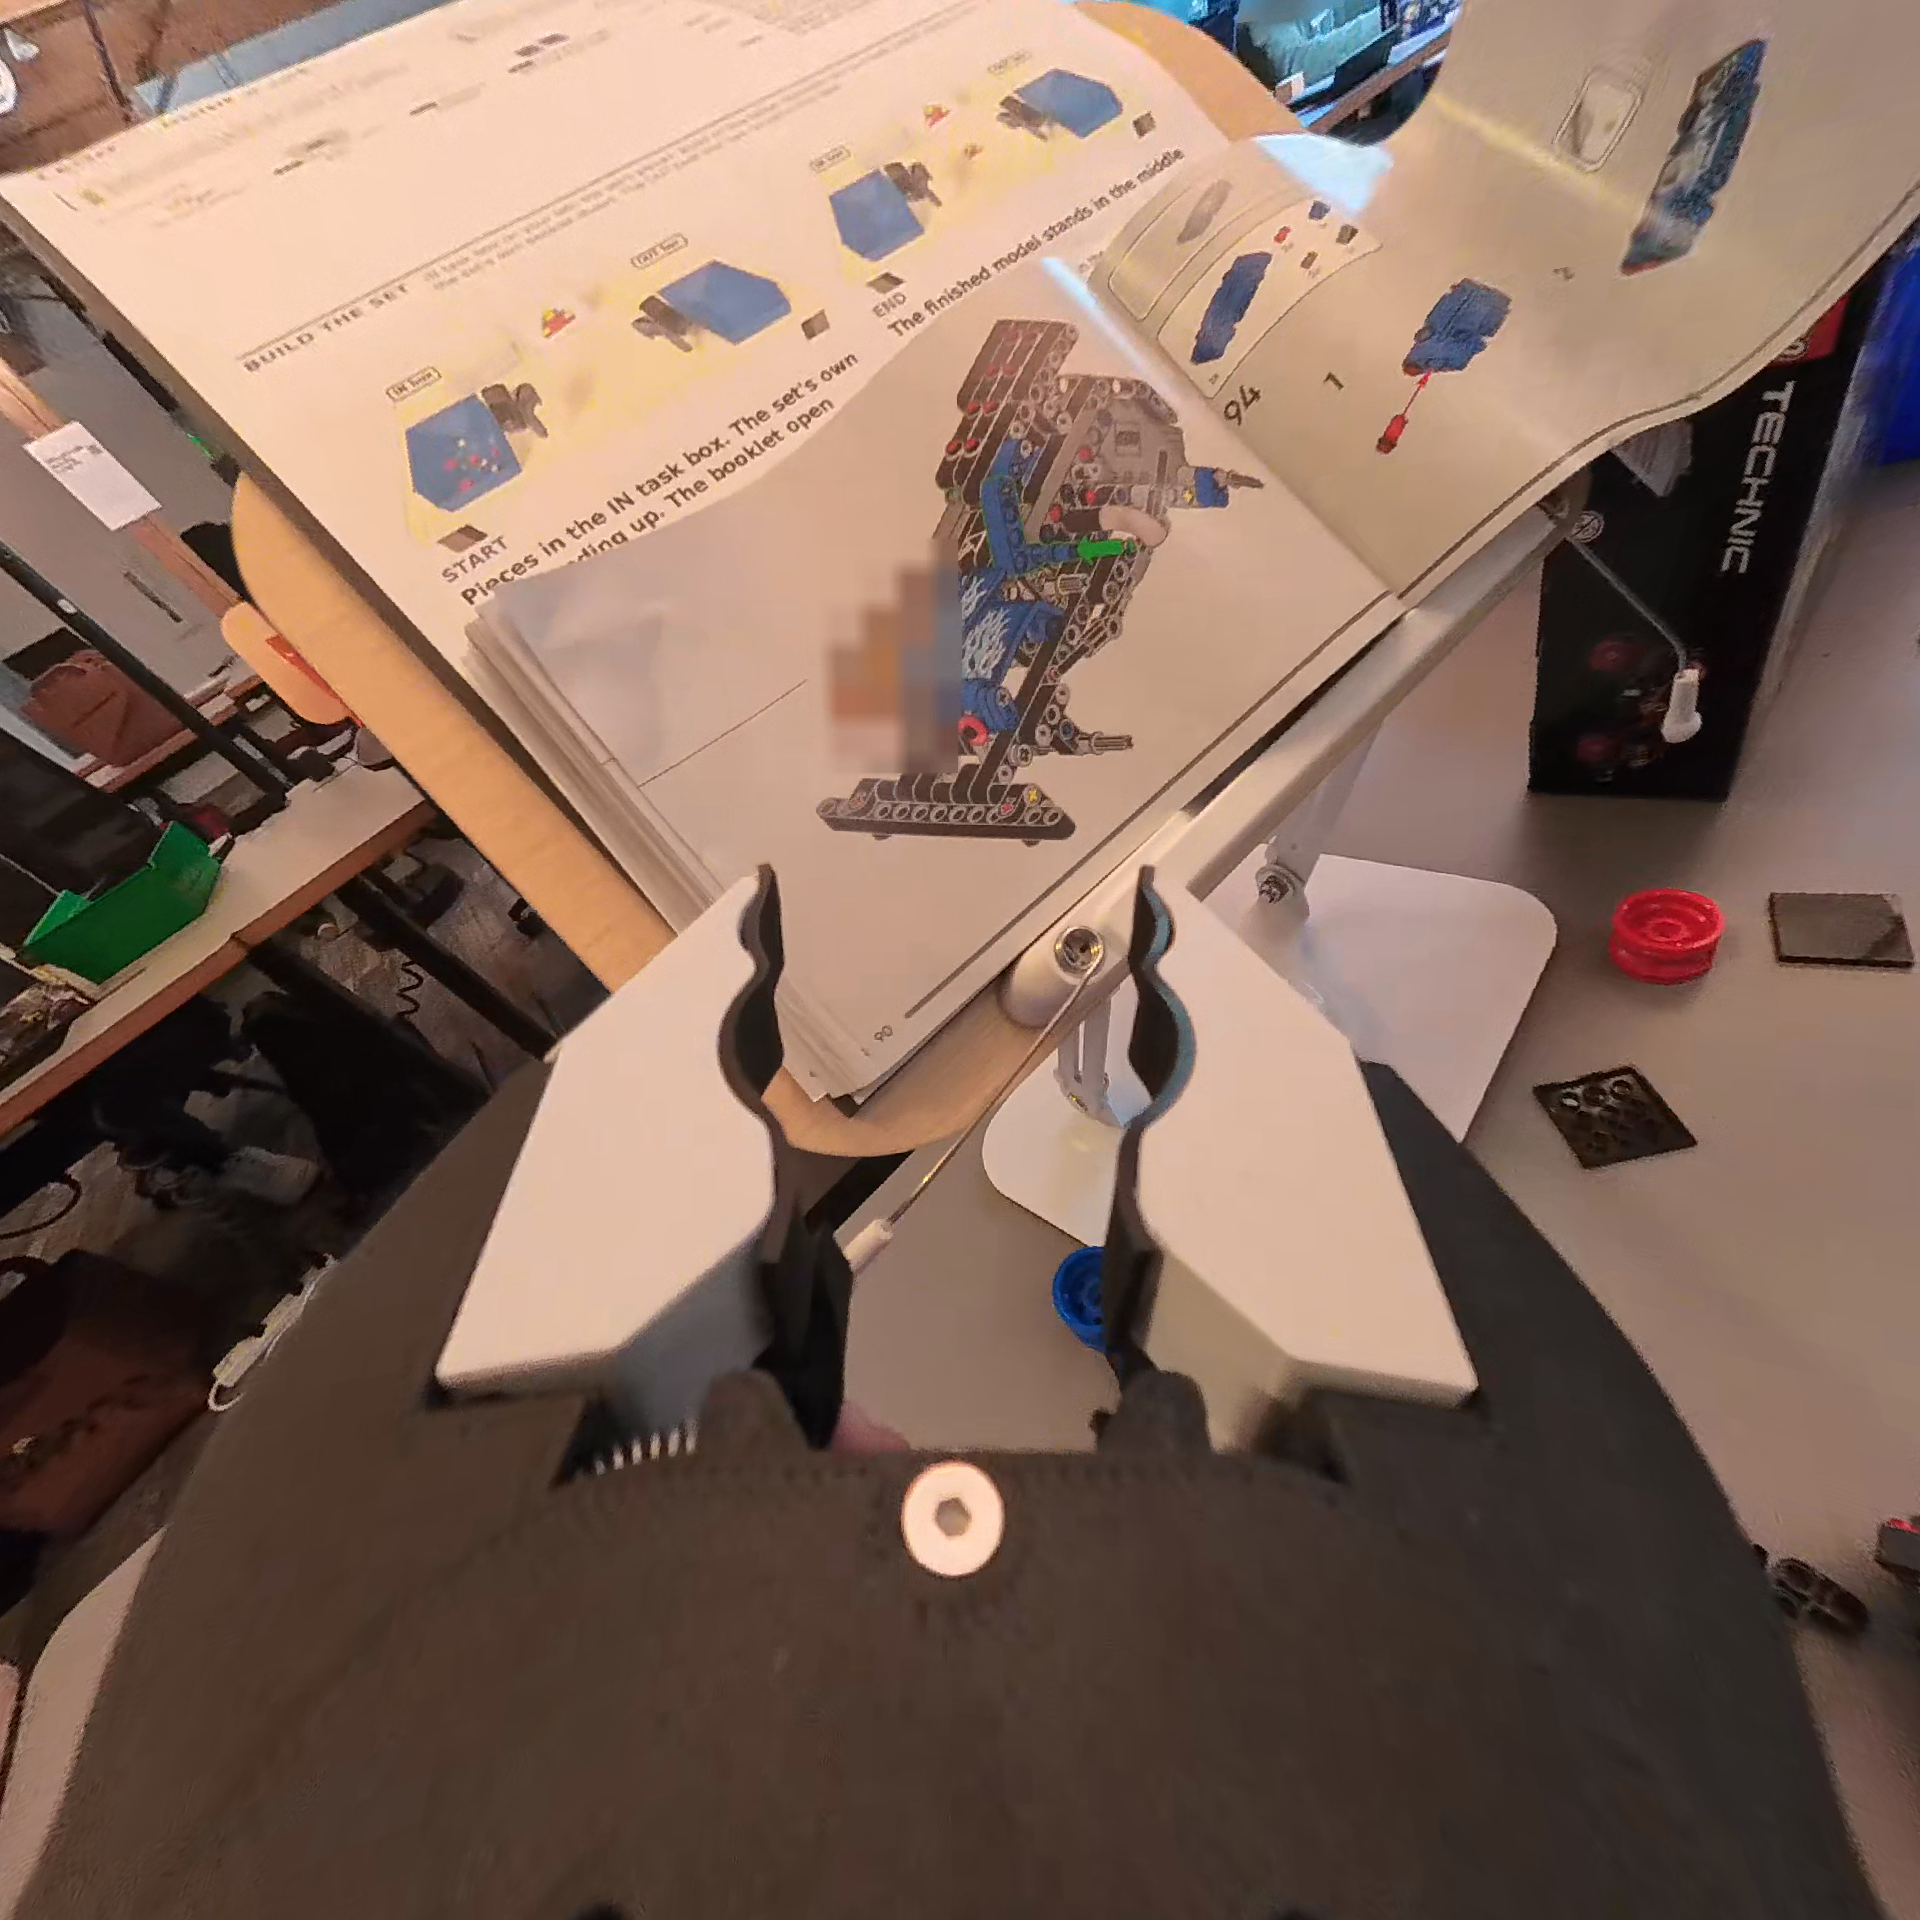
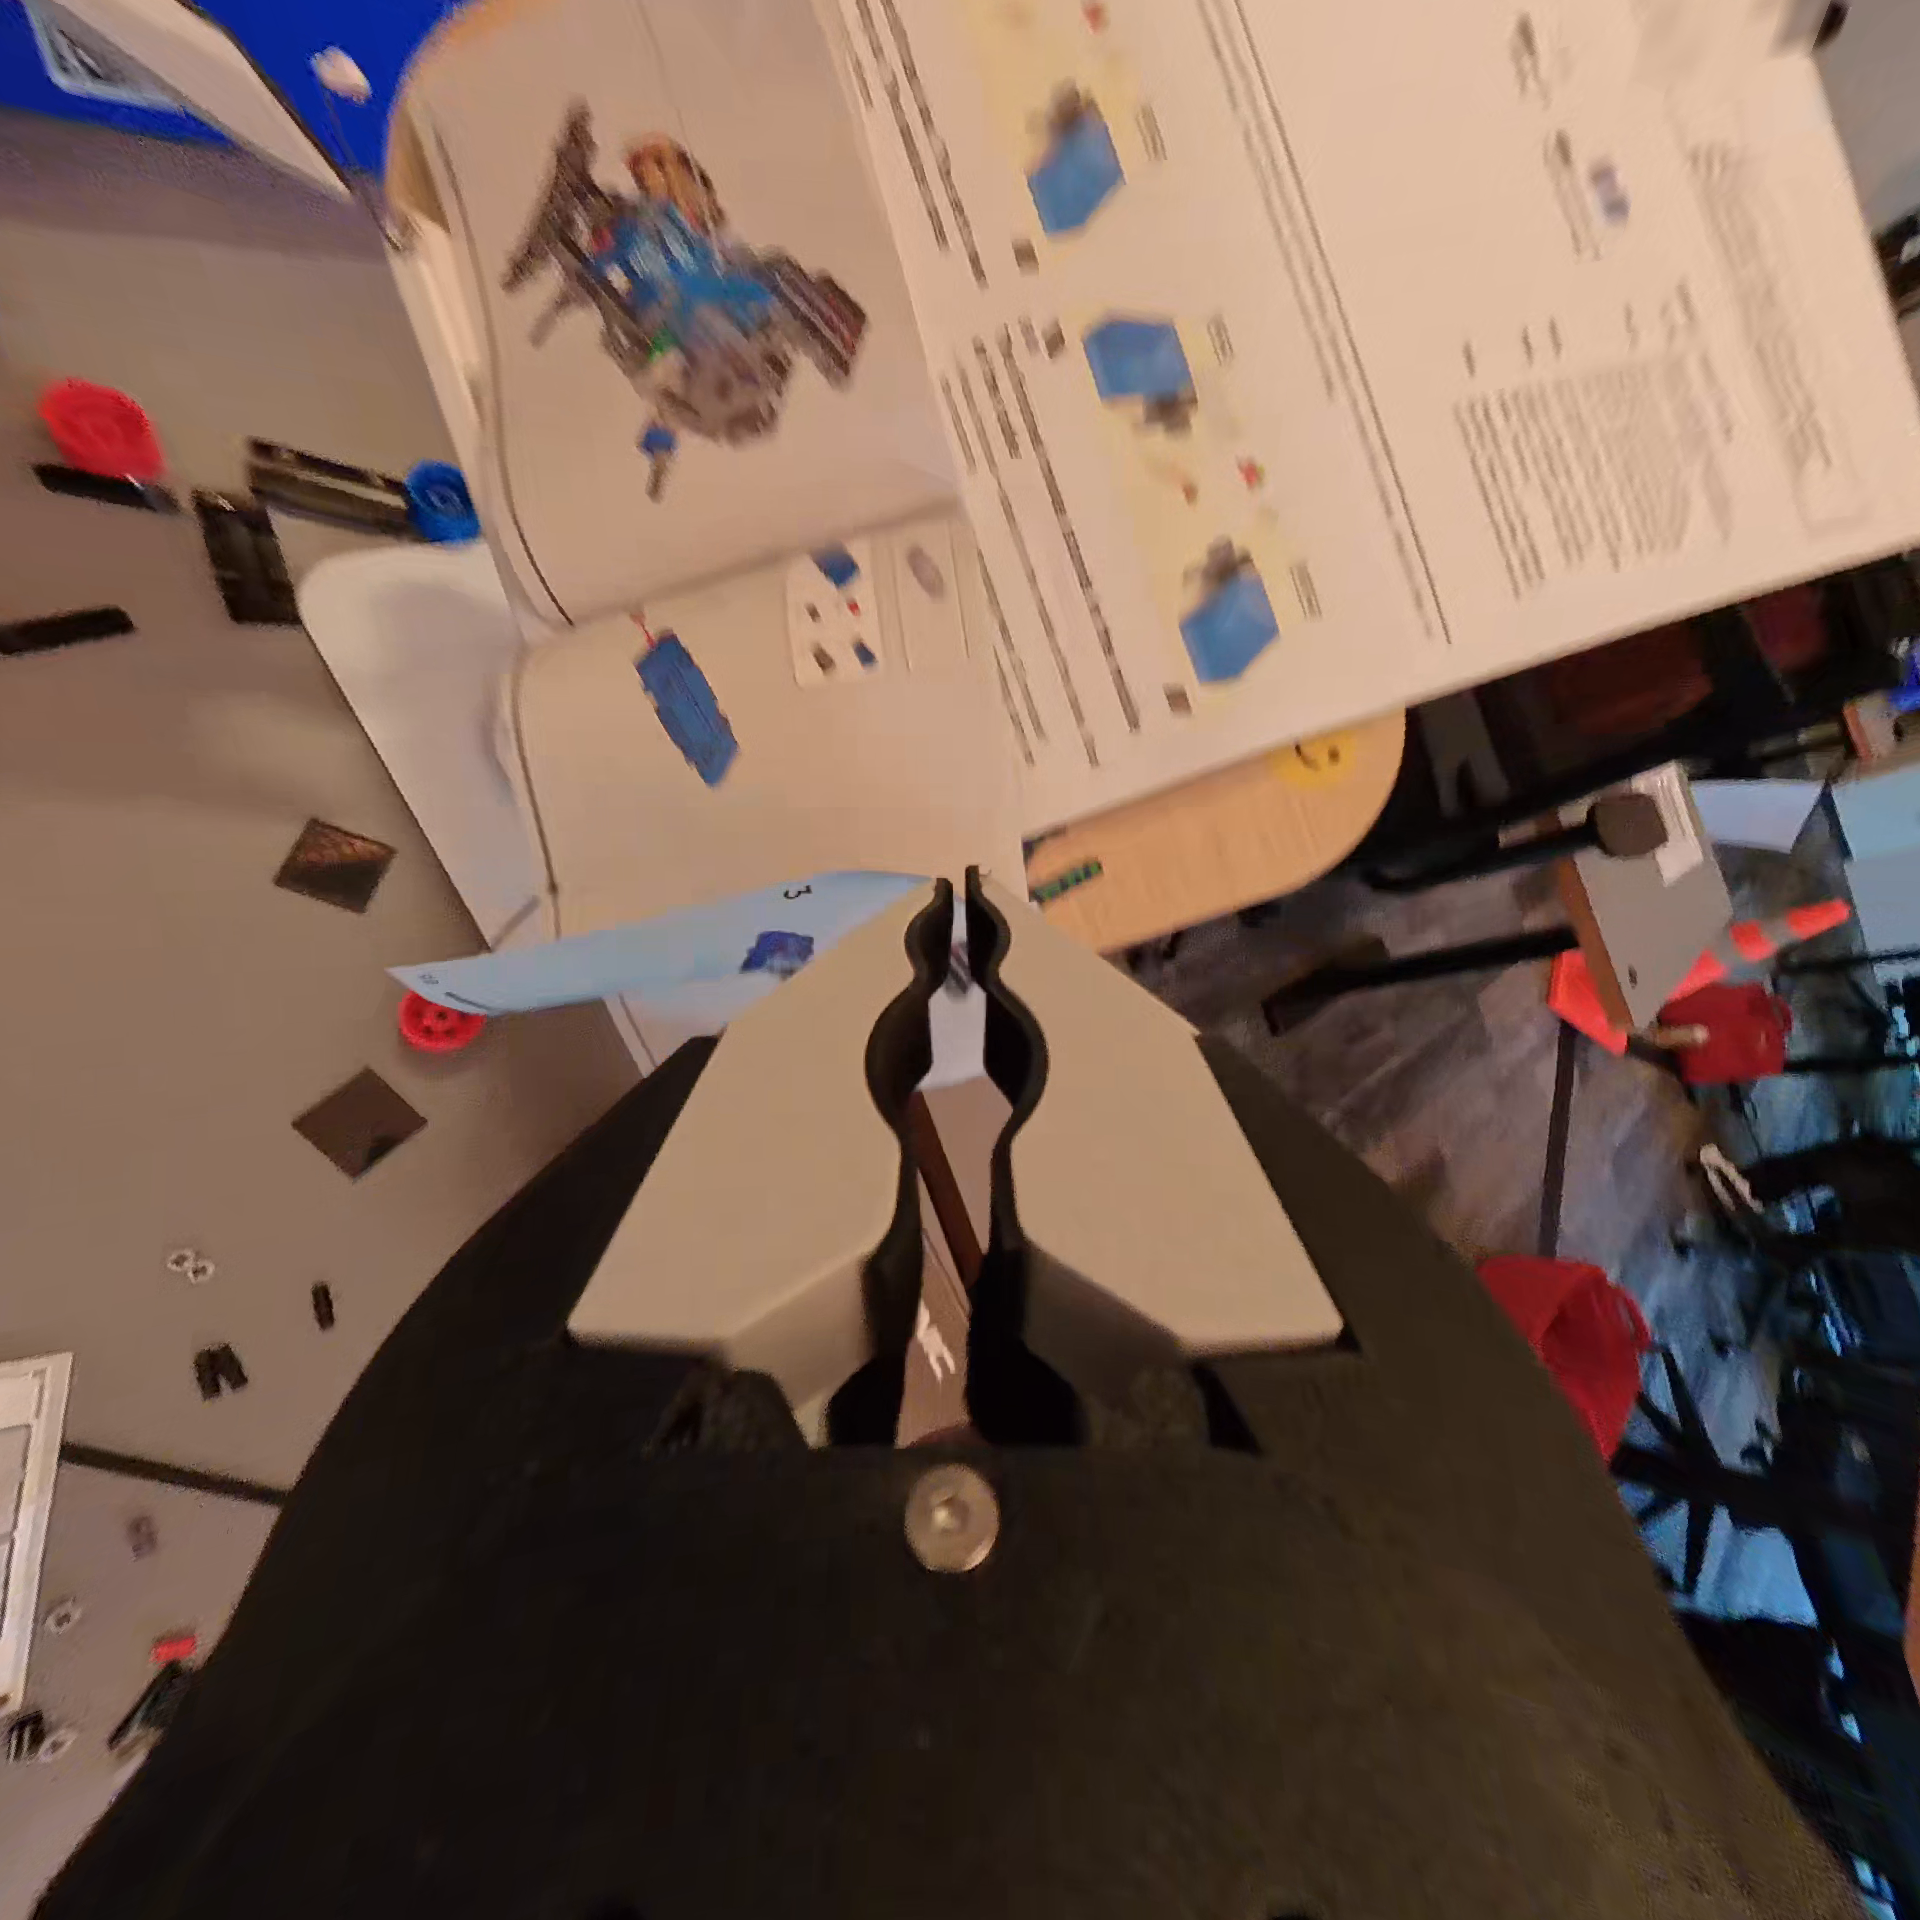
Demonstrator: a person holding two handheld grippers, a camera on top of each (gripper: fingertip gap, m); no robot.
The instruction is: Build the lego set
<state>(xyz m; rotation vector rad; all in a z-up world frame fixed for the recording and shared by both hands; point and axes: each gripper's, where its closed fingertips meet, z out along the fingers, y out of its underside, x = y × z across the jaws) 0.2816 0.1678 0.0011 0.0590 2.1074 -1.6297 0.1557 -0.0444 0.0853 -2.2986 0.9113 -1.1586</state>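
The glossy paper instruction booklet [image 1: 1039,644] lies open on a tilted pale wooden book stand [image 1: 582,831] with a white metal base [image 1: 1455,956], a printed white instruction sheet [image 1: 582,270] propped behind it. The open page shows a blue and black model, and the page to its right curls up and away toward the far right. In the right wrist view the right gripper [image 2: 958,883] is pressed together on the edge of that thin curled page [image 2: 623,956], pinching it just beyond the stand. The left gripper [image 1: 954,883] hangs in front of the booklet's near lower edge with its jaws spread and nothing between them. Loose pieces are scattered on the grey desk [image 1: 1714,1299] right of the stand: a red plastic wheel hub [image 1: 1665,933], flat black square tiles [image 1: 1839,928], a black perforated square plate [image 1: 1614,1115], and a blue plastic wheel hub [image 1: 1081,1288] near the base, partly hidden behind the left gripper. A black cardboard set box [image 1: 1683,623] stands at the far right, just behind the stand.
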